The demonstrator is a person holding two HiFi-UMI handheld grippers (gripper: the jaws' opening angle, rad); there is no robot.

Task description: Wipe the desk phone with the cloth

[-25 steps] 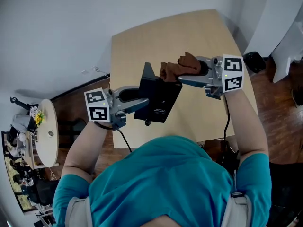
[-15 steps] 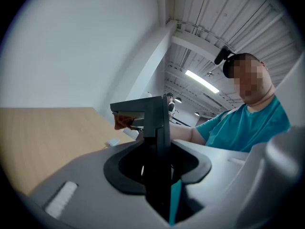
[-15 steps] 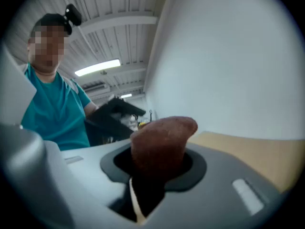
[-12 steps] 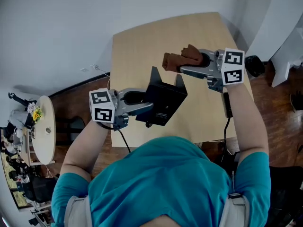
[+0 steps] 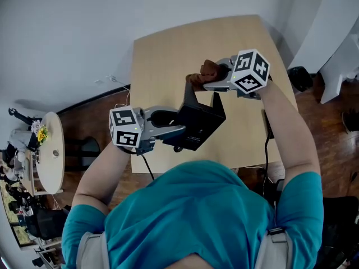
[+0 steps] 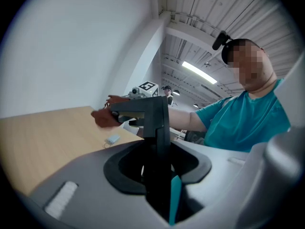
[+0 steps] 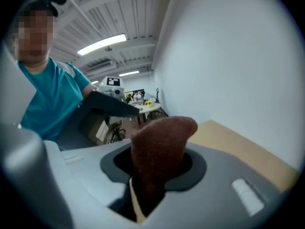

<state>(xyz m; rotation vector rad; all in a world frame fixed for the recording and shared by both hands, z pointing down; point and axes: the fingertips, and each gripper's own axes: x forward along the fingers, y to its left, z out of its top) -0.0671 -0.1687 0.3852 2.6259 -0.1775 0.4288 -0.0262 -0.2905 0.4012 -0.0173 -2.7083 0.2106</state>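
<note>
Desk phone point(image 5: 197, 122), judged rigid and slippery, is clamped by its edge in the left gripper point(image 5: 177, 129) above the table point(image 5: 162, 49), while soft cloth point(image 5: 205, 70) is pinched in the right gripper point(image 5: 206, 84) beside it.

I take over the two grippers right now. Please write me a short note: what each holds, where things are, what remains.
Left gripper: fingers shut on the desk phone, held tilted over the table's near edge.
Right gripper: fingers shut on the brown cloth, which is at the phone's far upper edge, seemingly touching it.
Done: both things gripped, cloth brought to the phone.
Left to do: wipe its surfaces; how much is already wiped does not show.
</note>
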